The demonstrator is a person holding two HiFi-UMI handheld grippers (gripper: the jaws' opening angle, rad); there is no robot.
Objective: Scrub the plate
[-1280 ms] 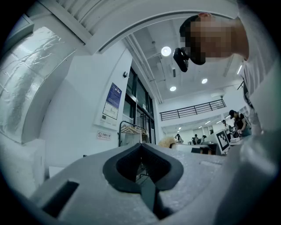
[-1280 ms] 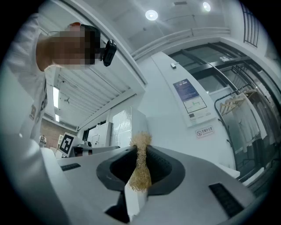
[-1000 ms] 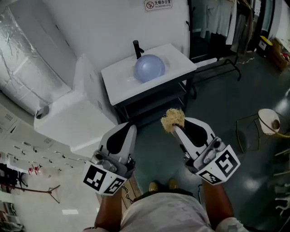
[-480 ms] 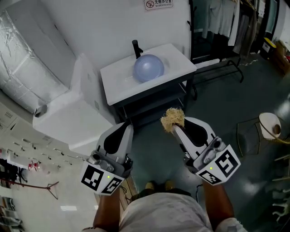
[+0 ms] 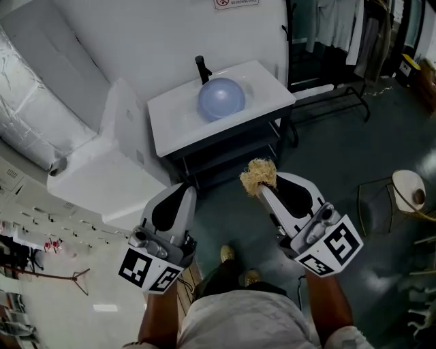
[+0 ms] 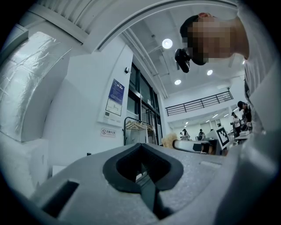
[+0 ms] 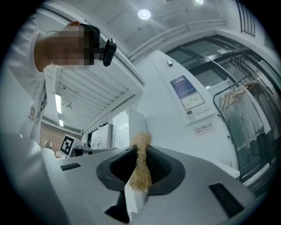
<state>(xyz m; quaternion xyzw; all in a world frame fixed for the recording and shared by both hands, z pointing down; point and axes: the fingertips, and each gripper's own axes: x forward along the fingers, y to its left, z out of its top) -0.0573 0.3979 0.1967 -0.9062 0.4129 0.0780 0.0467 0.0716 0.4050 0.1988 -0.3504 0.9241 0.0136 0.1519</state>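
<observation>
Holding my right gripper (image 5: 264, 193) clamped on a straw-coloured scrubber (image 5: 257, 176), left gripper (image 5: 181, 194) clenched empty, pale blue plate (image 5: 221, 97) on white washstand (image 5: 170, 126) ahead.

A white wall (image 5: 136, 41) stood behind a white bench (image 5: 177, 126) on a dark frame, with a small sign (image 5: 236, 3) high on the wall. The floor (image 5: 340, 150) was dark grey-green. A foil-wrapped duct (image 5: 30, 109) ran at left. Clothes hung on a rack (image 5: 334, 27) at right. Round ceiling lights (image 6: 167, 43) glowed.
</observation>
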